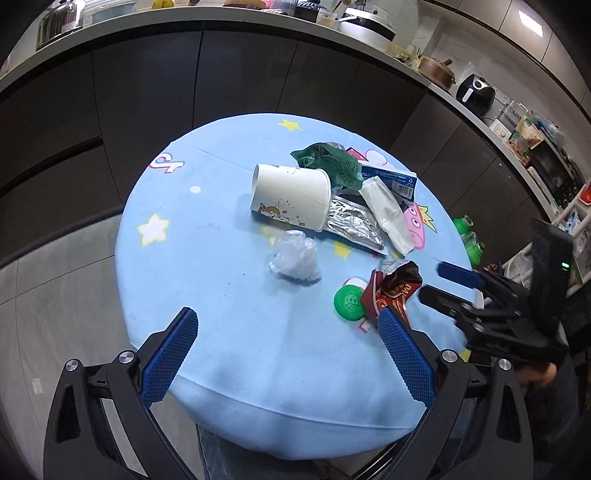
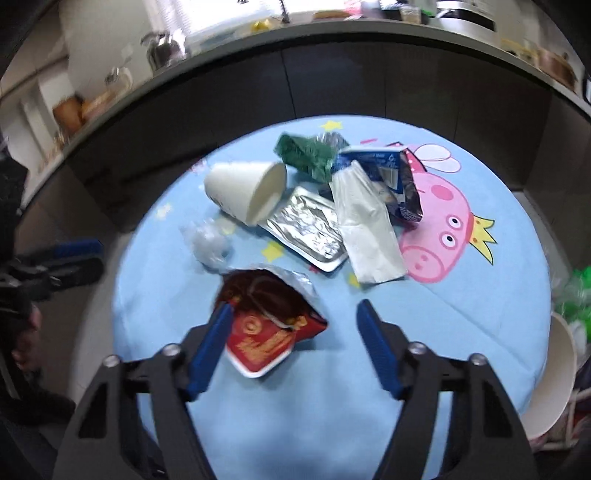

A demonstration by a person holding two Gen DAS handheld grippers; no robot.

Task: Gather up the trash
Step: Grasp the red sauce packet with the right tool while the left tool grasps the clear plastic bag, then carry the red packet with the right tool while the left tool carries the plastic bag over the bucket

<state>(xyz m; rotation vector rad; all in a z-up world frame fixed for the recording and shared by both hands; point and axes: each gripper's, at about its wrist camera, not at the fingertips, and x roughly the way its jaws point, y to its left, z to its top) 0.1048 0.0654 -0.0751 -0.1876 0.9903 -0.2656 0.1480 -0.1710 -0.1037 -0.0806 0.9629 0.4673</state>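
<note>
We see the trash scattered over a round tabletop [image 1: 229, 350] covered in a light blue cartoon cloth. Nearest the right gripper [image 2: 293, 319] lies a crumpled red snack wrapper [image 2: 271, 325], its left edge touching the left finger; the fingers stand wide apart and hold nothing. In the left wrist view a green bottle cap [image 1: 349, 303] sits just left of that wrapper [image 1: 391, 290]. Farther in, a wad of clear plastic [image 1: 295, 258] lies alone, and beyond it a white paper cup [image 1: 291, 195] rests on its side, its mouth toward the right. Beside the cup lie a silver foil pouch [image 1: 354, 223], a whitish sleeve-like bag [image 1: 386, 214] across it, a green wrapper [image 1: 328, 162] at the far side and a blue packet [image 1: 397, 182] to the right. The left gripper [image 1: 286, 332] hovers over the near edge, its fingers spread wide and empty. Behind the tabletop runs a dark cabinet front under a cluttered kitchen counter [image 1: 236, 16].
</note>
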